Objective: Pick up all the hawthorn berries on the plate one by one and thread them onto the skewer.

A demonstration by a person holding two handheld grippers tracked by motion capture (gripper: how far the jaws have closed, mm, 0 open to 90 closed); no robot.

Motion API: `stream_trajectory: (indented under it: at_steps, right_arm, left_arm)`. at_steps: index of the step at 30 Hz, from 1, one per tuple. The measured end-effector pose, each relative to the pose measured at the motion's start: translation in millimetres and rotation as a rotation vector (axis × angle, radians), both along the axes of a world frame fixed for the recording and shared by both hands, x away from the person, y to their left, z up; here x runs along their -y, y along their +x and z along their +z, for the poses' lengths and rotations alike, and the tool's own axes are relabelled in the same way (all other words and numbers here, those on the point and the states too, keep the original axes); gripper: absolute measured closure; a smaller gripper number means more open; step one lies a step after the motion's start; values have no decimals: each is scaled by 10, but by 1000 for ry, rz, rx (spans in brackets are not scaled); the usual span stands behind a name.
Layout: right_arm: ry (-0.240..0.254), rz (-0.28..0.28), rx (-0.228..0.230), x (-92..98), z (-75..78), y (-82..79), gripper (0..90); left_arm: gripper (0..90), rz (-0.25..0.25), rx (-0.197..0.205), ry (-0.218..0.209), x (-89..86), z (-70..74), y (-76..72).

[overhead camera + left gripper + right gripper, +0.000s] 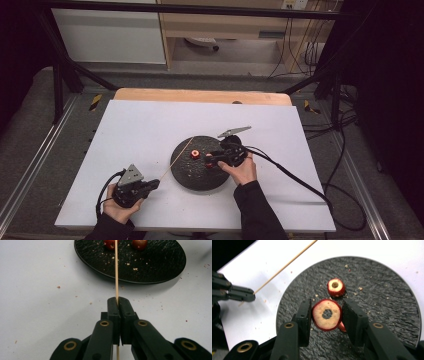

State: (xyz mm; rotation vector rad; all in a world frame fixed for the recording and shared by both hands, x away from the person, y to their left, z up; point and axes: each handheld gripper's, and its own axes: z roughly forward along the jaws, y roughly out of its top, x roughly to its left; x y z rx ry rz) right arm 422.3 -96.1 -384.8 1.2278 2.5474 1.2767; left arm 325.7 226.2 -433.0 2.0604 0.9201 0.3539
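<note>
With your left gripper (117,302) clamped on the skewer (116,272) and your right gripper (327,315) pinching the cored fruit slice (327,314) over the plate's (182,175) three o'clock edge, a misaligned hole could split it.

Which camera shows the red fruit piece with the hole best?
The right gripper view: the cored fruit piece sits close up, pinched between the right gripper. The high view shows it tiny; in the left gripper view I cannot tell it apart.

A cored red fruit slice (327,314) stands on edge, hole facing out, clamped above the plate (387,305). A thin wooden skewer (116,270) slants over the plate's rim.
</note>
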Motion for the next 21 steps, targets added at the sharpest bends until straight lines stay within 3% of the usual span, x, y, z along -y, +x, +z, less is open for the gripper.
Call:
stream_trajectory:
  at_steps: [16,21]
  right_arm:
    - [241,-119,68,81,-99,-56,611]
    - [277,-148,92,73,-140,-71,611]
  left_arm:
    - [883,15,5,-19,24,-3,-14]
    - [883,18,5,-21,35,-6,-17]
